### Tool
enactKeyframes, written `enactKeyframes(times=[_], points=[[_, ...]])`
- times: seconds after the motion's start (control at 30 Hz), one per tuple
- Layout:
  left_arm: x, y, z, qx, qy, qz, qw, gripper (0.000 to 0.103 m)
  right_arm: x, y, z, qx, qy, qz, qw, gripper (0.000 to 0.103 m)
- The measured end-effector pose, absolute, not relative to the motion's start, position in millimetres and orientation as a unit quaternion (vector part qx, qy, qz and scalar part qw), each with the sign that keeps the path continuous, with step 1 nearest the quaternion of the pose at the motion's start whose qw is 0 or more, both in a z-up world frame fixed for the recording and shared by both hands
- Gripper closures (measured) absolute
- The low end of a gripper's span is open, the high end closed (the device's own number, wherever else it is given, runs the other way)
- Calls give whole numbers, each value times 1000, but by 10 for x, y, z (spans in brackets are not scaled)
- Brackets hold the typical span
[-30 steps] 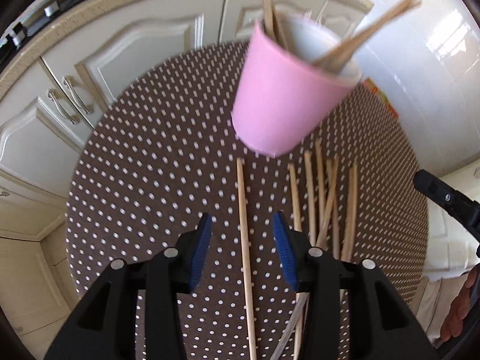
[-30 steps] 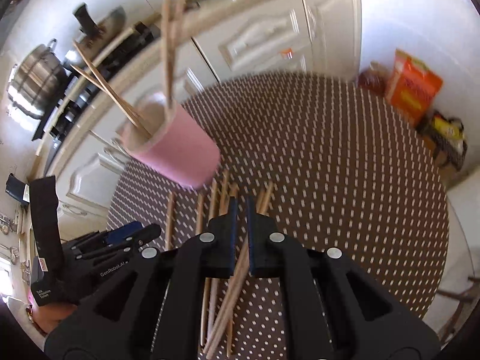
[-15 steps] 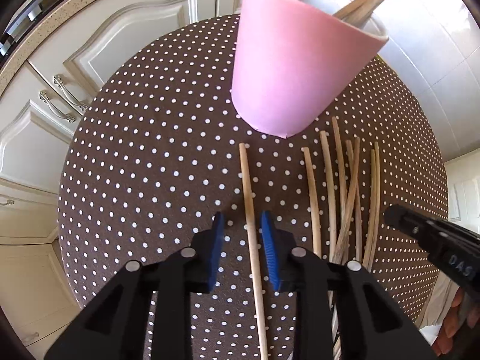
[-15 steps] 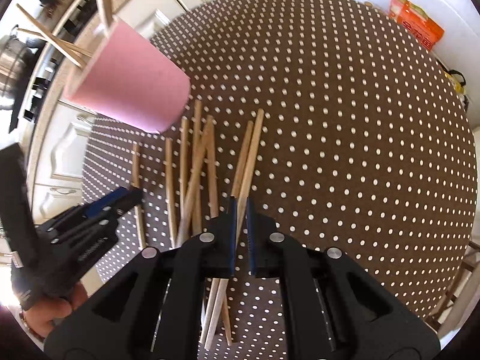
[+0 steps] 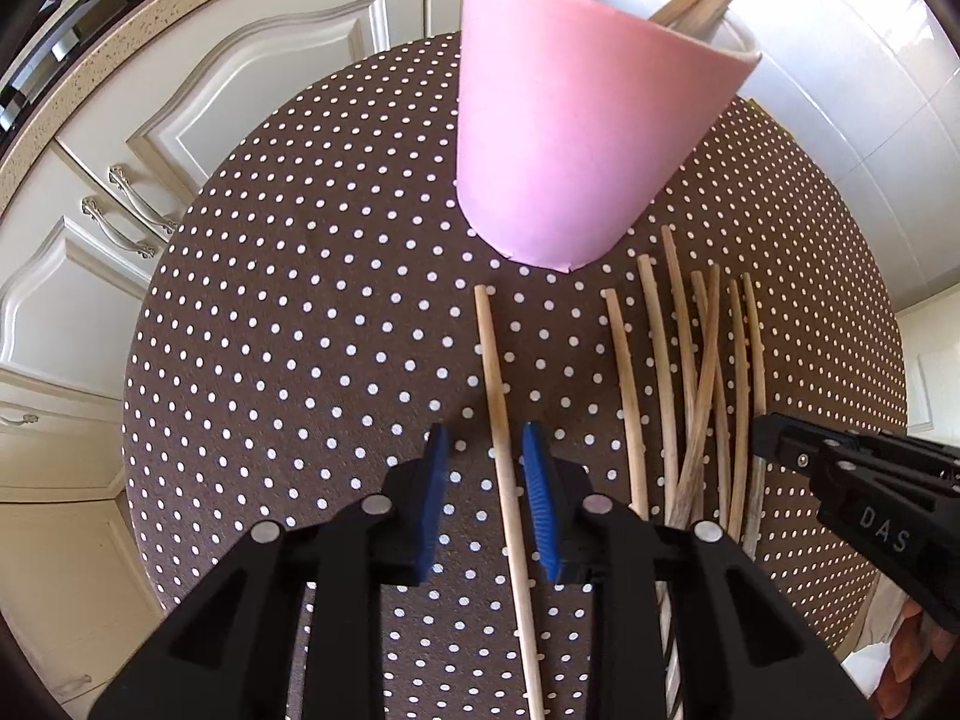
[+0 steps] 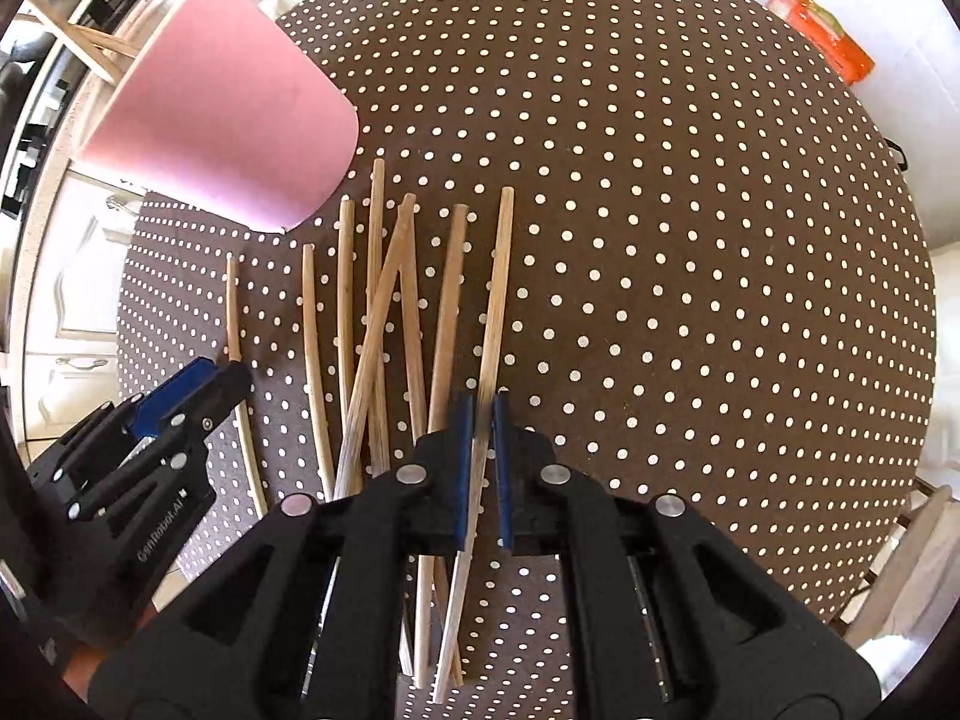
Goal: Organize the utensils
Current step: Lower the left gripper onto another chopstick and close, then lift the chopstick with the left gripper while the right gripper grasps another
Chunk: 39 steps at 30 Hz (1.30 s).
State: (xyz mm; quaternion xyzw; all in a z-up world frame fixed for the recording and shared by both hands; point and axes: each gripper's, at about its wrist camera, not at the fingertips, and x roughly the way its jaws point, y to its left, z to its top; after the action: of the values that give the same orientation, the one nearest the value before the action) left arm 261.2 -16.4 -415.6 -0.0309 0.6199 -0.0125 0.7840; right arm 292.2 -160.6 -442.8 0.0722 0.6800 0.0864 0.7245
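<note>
At a round table [image 5: 252, 324] covered in brown cloth with white dots, I point both of my grippers steeply down over a scatter of wooden chopsticks. My left gripper [image 5: 485, 468] straddles a lone chopstick [image 5: 493, 372] that lies apart, to the left of the others; its blue jaws have just been closing in around the stick, yet bare gaps show on either side, so nothing is pinched and the stick lies flat on the cloth. My right gripper [image 6: 480, 420] is clenched almost fully, its pads either side of the rightmost chopstick [image 6: 498, 288] of the loose pile [image 6: 384, 312], which fans out and crosses itself just beside the lone stick. Whether those pads truly press the wood I cannot tell. A pink cup [image 5: 570, 138] stands at the far ends of the sticks, several chopsticks leaning out of its mouth. Cream cabinet doors [image 5: 198, 120] rise behind the table.
</note>
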Motion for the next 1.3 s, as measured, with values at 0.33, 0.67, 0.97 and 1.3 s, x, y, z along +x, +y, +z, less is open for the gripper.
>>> enactKeyframes(times=[0.33, 0.67, 0.97, 1.3], points=[[2616, -143, -4172, -51, 612, 0, 789, 97, 3170, -1767, -4435, 113, 694, 101, 704, 97], [2456, 139, -3977, -133, 580, -29, 803, 98, 3073, -1953, -4208, 136, 656, 136, 729, 97], [2414, 103, -3484, -140, 527, -73, 835, 98, 2943, -2056, -3671, 141, 600, 176, 767, 97], [2413, -2, -2911, -142, 457, -113, 871, 98, 2745, -2039, -3062, 136, 541, 206, 804, 97]])
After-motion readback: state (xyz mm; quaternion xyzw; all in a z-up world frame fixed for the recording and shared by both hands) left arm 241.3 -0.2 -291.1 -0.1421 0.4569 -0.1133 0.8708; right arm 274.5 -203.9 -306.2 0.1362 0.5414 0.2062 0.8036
